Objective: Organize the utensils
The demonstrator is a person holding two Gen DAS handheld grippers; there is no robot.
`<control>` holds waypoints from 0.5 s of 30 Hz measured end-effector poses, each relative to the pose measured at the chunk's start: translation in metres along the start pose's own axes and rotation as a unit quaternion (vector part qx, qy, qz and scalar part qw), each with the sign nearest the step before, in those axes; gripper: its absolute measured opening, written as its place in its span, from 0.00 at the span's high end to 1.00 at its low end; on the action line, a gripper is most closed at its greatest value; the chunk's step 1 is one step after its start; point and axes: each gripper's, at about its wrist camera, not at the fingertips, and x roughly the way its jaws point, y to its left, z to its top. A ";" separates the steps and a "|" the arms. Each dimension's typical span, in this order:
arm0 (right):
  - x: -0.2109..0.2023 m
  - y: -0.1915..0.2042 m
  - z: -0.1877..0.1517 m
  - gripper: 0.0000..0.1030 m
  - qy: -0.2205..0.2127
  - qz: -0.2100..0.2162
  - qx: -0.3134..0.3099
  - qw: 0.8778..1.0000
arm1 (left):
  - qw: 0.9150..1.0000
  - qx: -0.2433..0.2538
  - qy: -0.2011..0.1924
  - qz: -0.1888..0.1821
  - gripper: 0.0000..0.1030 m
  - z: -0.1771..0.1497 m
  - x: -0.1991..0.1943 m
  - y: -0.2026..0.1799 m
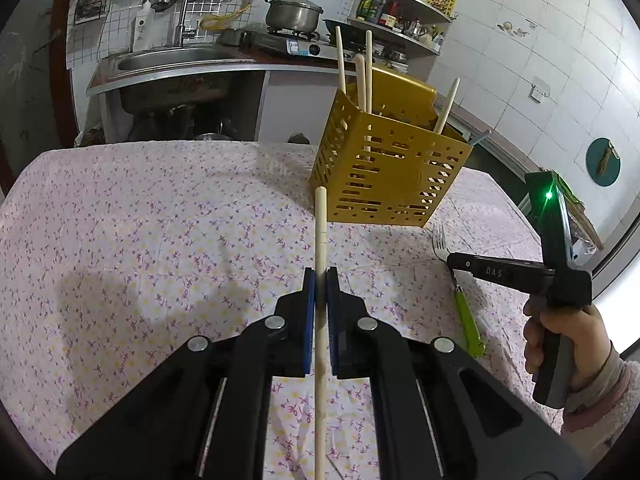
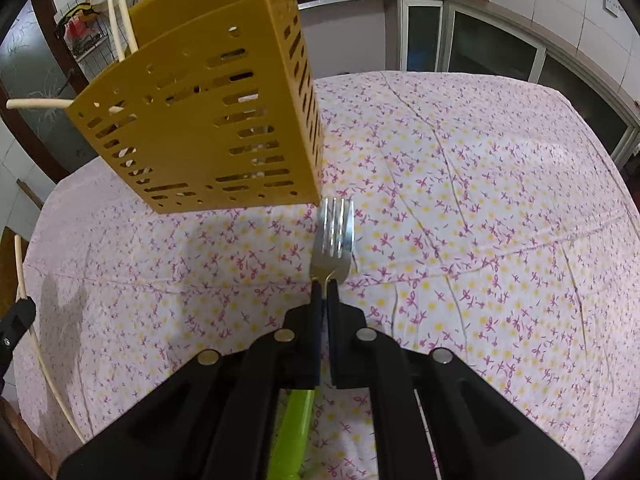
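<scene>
A yellow perforated utensil holder [image 1: 384, 164] stands on the flowered tablecloth [image 1: 160, 220] and holds several wooden chopsticks [image 1: 365, 76]. My left gripper [image 1: 320, 280] is shut on one wooden chopstick [image 1: 321, 224], its tip close in front of the holder. My right gripper [image 2: 325, 292] is shut on the neck of a fork [image 2: 334, 232] with a green handle [image 2: 294, 428]. The fork's tines lie by the holder's [image 2: 200, 120] near corner. The right gripper [image 1: 454, 260] also shows in the left wrist view, over the fork [image 1: 439, 240].
The table's far edge [image 1: 180, 144] faces a kitchen counter with a sink [image 1: 172, 60] and a pot [image 1: 294, 12] on a stove. Cabinets [image 2: 492, 52] line the wall behind the table. The left gripper's chopstick [image 2: 24, 280] shows at the left edge of the right wrist view.
</scene>
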 end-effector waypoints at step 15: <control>0.007 0.012 0.002 0.75 0.007 -0.016 -0.003 1.000 | 1.000 -0.001 0.008 0.005 0.96 -0.003 0.003 -0.003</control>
